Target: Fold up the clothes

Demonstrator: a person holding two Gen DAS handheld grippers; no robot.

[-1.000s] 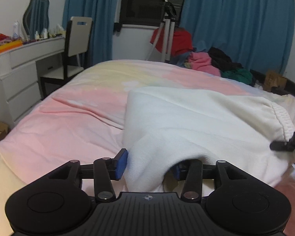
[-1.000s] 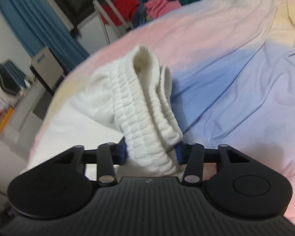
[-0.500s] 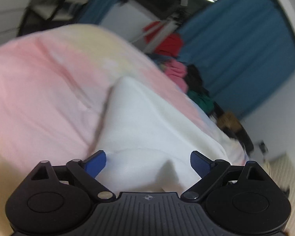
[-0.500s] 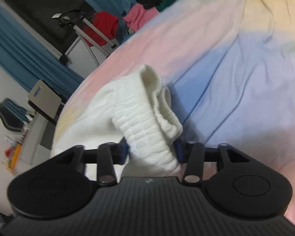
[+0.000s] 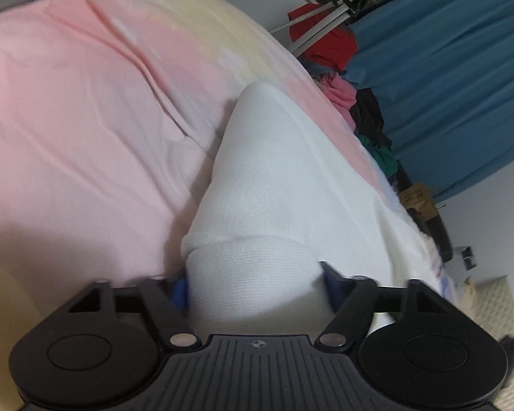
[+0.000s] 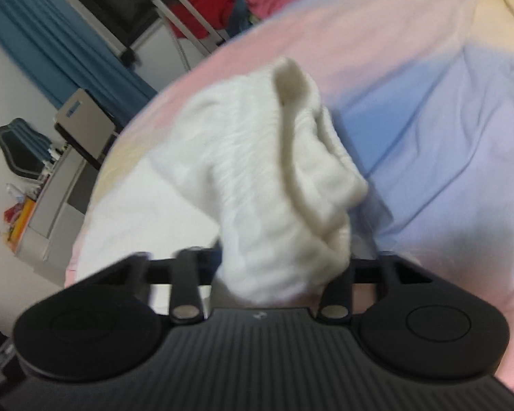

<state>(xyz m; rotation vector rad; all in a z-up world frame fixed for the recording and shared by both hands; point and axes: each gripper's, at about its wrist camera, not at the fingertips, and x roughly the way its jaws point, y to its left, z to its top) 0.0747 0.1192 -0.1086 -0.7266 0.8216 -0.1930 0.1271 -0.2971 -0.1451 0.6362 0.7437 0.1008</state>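
Observation:
A white knit garment (image 5: 284, 178) lies across the pastel bed sheet (image 5: 85, 120). My left gripper (image 5: 255, 282) is shut on a thick fold of its plain edge, and the cloth hides most of the blue pads. My right gripper (image 6: 284, 263) is shut on the garment's ribbed elastic band (image 6: 291, 171), which bunches up and stands above the fingers. The rest of the garment trails to the left in the right wrist view (image 6: 137, 212).
A heap of red, pink, black and green clothes (image 5: 346, 78) lies at the far side of the bed by blue curtains (image 5: 445, 85). A metal stand (image 6: 188, 24) is behind the bed. A white dresser and a chair (image 6: 82, 120) stand at the bedside.
My left gripper opened about half a second ago and has closed again on a thicker fold of the garment. Both views have tilted. My right gripper has kept its hold on the ribbed band.

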